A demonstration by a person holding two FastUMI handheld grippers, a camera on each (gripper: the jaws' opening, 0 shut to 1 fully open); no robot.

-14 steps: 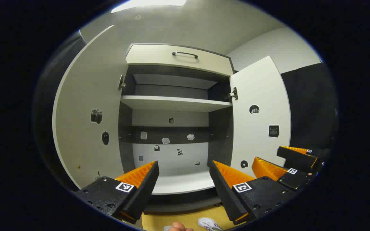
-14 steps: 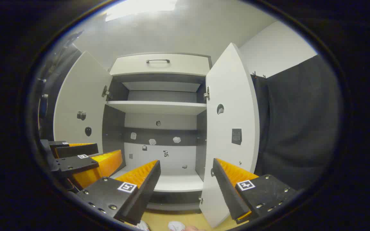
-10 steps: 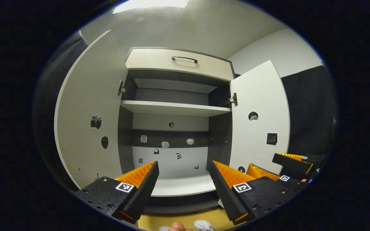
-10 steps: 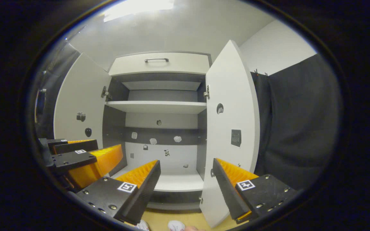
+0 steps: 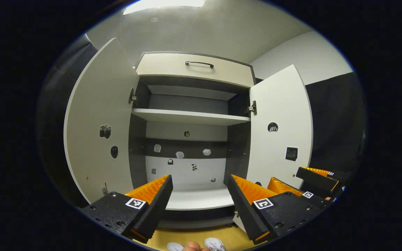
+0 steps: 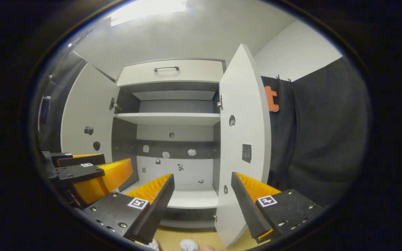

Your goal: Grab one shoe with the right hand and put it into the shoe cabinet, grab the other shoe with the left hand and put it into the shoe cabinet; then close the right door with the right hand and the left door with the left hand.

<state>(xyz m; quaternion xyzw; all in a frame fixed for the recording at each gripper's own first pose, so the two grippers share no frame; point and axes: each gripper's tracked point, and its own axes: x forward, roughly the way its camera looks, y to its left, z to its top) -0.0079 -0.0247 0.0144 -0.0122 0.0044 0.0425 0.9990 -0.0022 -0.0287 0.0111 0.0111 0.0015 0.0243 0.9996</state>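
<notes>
A: What was cut off or hard to read?

B: The shoes, mostly. In the left gripper view two white shoes [image 5: 215, 244] sat at the very bottom edge on the yellowish floor [image 5: 194, 235], only their tips visible, with a fingertip [image 5: 191, 246] poking up between them. In the right gripper view the same pair [image 6: 188, 245] was again clipped by the edge. Their long axis and heading could not be made out.

A: And the small stickers inside the shoe cabinet [image 5: 190, 115]?

B: Too small to identify, both on the back panel and on the doors.

A: Where were the shoes relative to the tongs?

B: Below and in front of the cabinet base, on the floor, lower than the left tongs [image 5: 199, 190] and lower than the right tongs [image 6: 202, 190]. Neither pair touched a shoe.

A: State of the tongs?

B: Both pairs stood spread wide with nothing between the fingers. The right tongs also appeared at the lower right of the left gripper view [image 5: 300, 183], likewise apart, and the left tongs at the lower left of the right gripper view [image 6: 92, 167].

A: The cabinet itself?

B: The left door [image 5: 96, 122] and right door [image 5: 281, 129] were both swung open. One shelf [image 5: 190, 116] crossed the interior, and the bottom board [image 5: 197, 200] was bare. A drawer [image 5: 194, 68] with a dark handle [image 5: 199, 63] sat on top.

A: And the right door in the right gripper view?

B: Its edge [image 6: 239, 139] stood nearly end-on, just beside the right-hand finger.
</notes>
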